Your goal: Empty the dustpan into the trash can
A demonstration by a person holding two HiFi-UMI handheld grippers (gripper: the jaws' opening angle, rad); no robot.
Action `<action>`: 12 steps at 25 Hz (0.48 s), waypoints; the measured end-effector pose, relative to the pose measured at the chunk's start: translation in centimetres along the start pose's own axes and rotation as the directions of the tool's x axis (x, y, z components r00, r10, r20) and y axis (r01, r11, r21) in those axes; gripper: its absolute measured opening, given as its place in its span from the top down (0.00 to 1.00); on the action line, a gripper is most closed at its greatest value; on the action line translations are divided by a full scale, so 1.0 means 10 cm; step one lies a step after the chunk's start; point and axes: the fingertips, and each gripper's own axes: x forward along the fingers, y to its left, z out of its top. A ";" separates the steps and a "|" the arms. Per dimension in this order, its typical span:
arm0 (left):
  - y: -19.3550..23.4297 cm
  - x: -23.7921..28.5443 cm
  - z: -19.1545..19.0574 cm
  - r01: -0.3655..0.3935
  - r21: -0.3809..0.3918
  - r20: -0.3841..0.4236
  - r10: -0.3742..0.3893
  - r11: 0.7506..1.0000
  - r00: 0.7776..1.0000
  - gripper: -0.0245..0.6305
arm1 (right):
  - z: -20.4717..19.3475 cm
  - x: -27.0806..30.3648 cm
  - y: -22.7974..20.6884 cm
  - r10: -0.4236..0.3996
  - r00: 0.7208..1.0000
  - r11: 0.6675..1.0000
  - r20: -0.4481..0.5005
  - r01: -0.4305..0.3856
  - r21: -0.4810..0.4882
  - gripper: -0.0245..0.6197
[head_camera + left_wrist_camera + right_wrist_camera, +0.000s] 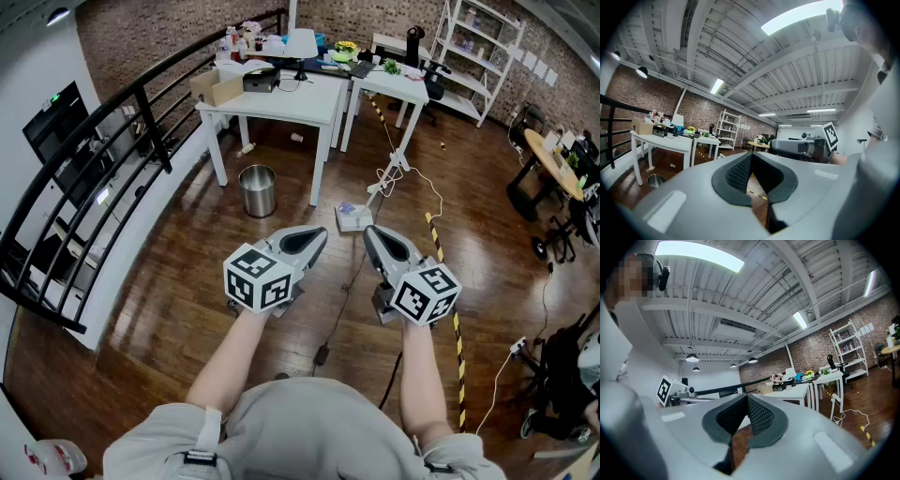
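- Grippers held level, side by side: grey plastic left gripper point(317, 236) and matching right gripper point(369, 232), jaws of both pressed together, empty.
- Pale flat dustpan point(353, 217) with long white handle lies on dark wooden floor point(169, 309), just beyond them.
- Round shiny metal trash can point(258, 190) stands farther left, beside white table point(281, 98).

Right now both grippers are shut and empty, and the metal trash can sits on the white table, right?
Not quite. The trash can stands on the floor beside the white table, not on it; the head view shows that. The left gripper and the right gripper are indeed shut and empty.
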 end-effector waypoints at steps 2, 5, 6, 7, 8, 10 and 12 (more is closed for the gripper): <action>0.15 -0.02 0.00 0.004 0.003 0.001 -0.004 1.000 1.000 0.96 | -0.02 0.13 -0.02 -0.012 1.000 1.000 -0.005 0.012 -0.016 0.96; 0.38 0.00 0.00 0.010 0.011 -0.006 -0.010 1.000 1.000 0.96 | -0.01 0.30 -0.08 -0.033 0.999 0.999 -0.003 0.033 -0.034 0.96; 0.44 0.02 0.00 0.011 0.011 -0.008 -0.011 1.000 1.000 0.96 | -0.01 0.34 -0.11 -0.041 0.999 0.999 -0.003 0.041 -0.037 0.96; 0.51 0.05 0.00 0.011 0.009 -0.009 -0.011 1.000 1.000 0.96 | -0.01 0.38 -0.16 -0.048 0.999 0.998 -0.006 0.048 -0.037 0.96; 0.57 0.08 -0.01 0.010 0.005 -0.011 -0.010 1.000 1.000 0.96 | -0.03 0.41 -0.21 -0.055 0.998 0.998 -0.010 0.055 -0.036 0.96; 0.71 0.19 -0.03 0.009 -0.004 -0.016 -0.009 1.000 1.000 0.96 | -0.06 0.48 -0.36 -0.068 0.998 0.997 -0.019 0.067 -0.029 0.96; 0.82 0.35 -0.04 0.003 -0.011 -0.019 -0.003 1.000 1.000 0.96 | -0.07 0.56 -0.56 -0.076 0.997 0.997 -0.024 0.075 -0.020 0.96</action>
